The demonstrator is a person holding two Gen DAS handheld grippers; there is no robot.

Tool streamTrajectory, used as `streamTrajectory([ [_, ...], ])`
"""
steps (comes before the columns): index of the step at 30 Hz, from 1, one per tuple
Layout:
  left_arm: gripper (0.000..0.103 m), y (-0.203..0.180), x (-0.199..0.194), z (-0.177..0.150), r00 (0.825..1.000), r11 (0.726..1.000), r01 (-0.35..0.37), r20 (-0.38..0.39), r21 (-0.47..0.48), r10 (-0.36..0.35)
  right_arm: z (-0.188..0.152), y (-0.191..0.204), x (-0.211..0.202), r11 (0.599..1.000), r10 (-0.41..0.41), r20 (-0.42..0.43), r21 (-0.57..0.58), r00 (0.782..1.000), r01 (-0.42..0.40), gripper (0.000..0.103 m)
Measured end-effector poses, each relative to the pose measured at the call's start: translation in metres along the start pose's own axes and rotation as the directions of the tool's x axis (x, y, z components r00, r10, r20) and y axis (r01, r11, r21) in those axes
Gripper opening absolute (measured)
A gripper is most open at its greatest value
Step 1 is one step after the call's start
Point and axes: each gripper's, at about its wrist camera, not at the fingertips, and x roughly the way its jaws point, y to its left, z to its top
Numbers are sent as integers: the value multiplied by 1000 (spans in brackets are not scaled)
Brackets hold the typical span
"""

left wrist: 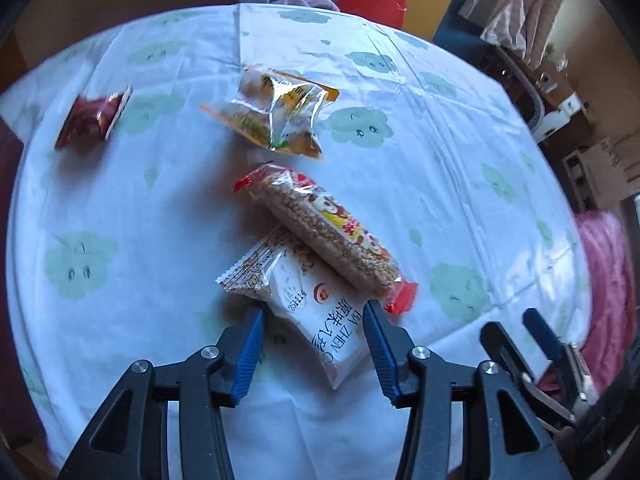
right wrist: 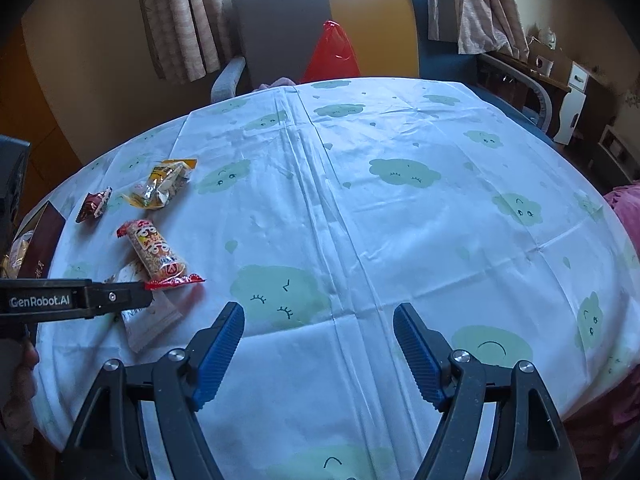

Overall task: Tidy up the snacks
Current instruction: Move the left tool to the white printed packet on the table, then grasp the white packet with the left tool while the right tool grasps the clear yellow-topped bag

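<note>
My left gripper (left wrist: 314, 314) is open, its jaws standing either side of a white snack packet (left wrist: 310, 306) that lies on the table. A grain bar in a clear red-ended wrapper (left wrist: 326, 234) lies across the packet's far end. Beyond it lie a clear yellow packet (left wrist: 278, 110) and a small dark red packet (left wrist: 94, 118). My right gripper (right wrist: 318, 322) is open and empty over bare cloth. In the right wrist view the left gripper (right wrist: 120, 298) shows at the left beside the grain bar (right wrist: 158, 254), white packet (right wrist: 150, 322), yellow packet (right wrist: 162, 184) and red packet (right wrist: 94, 204).
The table wears a white cloth with green clouds (right wrist: 400, 216). A brown box (right wrist: 40, 246) sits at its left edge. A grey and yellow chair (right wrist: 320, 24) with a red bag (right wrist: 332, 54) stands behind. Pink fabric (left wrist: 608, 280) lies at the right edge.
</note>
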Motion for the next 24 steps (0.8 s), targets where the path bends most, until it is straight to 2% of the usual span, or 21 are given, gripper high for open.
streamTrajectory([
  [7, 52, -9, 9, 12, 996, 995, -82, 49, 65, 79, -9, 1, 12, 1000, 6, -40, 0, 999, -6, 78],
  [8, 52, -8, 8, 10, 996, 993, -77, 59, 84, 72, -10, 2, 13, 1000, 3, -42, -5, 999, -4, 78],
  [9, 44, -7, 7, 8, 995, 991, -77, 71, 107, 70, -11, 3, 13, 1000, -2, -38, -14, 999, 1, 78],
  [10, 36, -5, 5, 4, 993, 985, -94, 88, 145, 82, -11, 4, 13, 1000, -3, -36, -19, 999, 2, 78],
  [11, 34, -2, 2, 0, 992, 981, -93, 98, 172, 77, -11, 3, 13, 1000, -2, -35, -21, 999, 1, 78],
  [16, 33, 32, -18, -35, 990, 969, -70, 139, 238, 38, -11, 5, 14, 999, -13, -32, -40, 999, 12, 79],
  [19, 34, 53, -31, -62, 982, 957, -96, 180, 273, 47, -9, 4, 15, 999, -9, -37, -35, 999, 7, 79],
  [22, 34, 70, -39, -81, 975, 954, -118, 215, 276, 58, -4, 6, 15, 1000, 22, -45, -21, 999, -23, 79],
  [24, 34, 79, -43, -87, 971, 961, -114, 231, 253, 55, 3, 12, 15, 998, 69, -47, -10, 997, -70, 79],
])
